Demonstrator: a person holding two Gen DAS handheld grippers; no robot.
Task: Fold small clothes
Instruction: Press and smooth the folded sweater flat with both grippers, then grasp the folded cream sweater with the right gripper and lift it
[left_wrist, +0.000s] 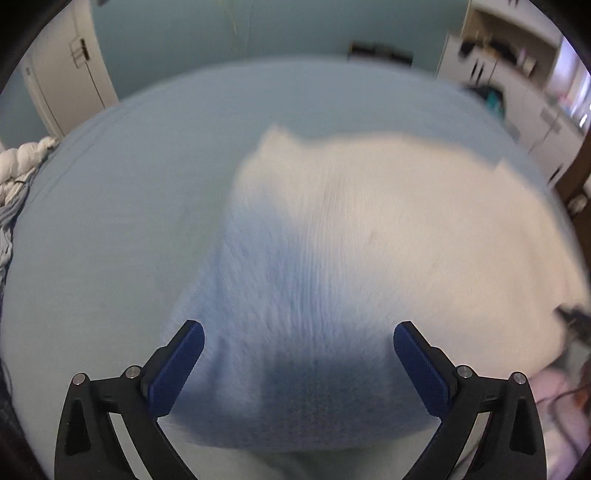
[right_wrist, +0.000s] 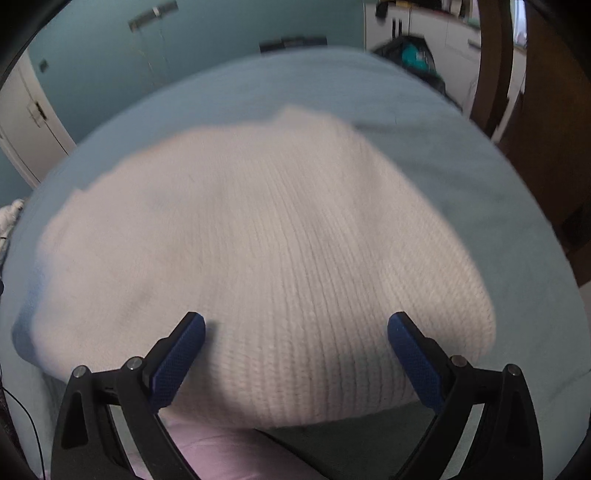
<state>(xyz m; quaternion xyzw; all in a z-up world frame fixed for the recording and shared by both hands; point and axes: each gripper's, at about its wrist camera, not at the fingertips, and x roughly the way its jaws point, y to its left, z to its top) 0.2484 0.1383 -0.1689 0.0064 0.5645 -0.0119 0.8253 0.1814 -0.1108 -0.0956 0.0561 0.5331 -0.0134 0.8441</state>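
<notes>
Knitwear: your cream sweater (right_wrist: 258, 251) lies flat on the pale blue bed (right_wrist: 461, 155). Left gripper (left_wrist: 298, 341) and right gripper (right_wrist: 296, 332) hover above, fingers spread wide, gripping nothing.

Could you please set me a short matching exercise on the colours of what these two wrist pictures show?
Things:
1. knitted garment
2. bed sheet
3. pads of the left tool
4. door

Colours:
A. dark blue
B. off-white, panelled
C. cream, ribbed
D. pale blue

Pairs: 1-C, 2-D, 3-A, 4-B
</notes>
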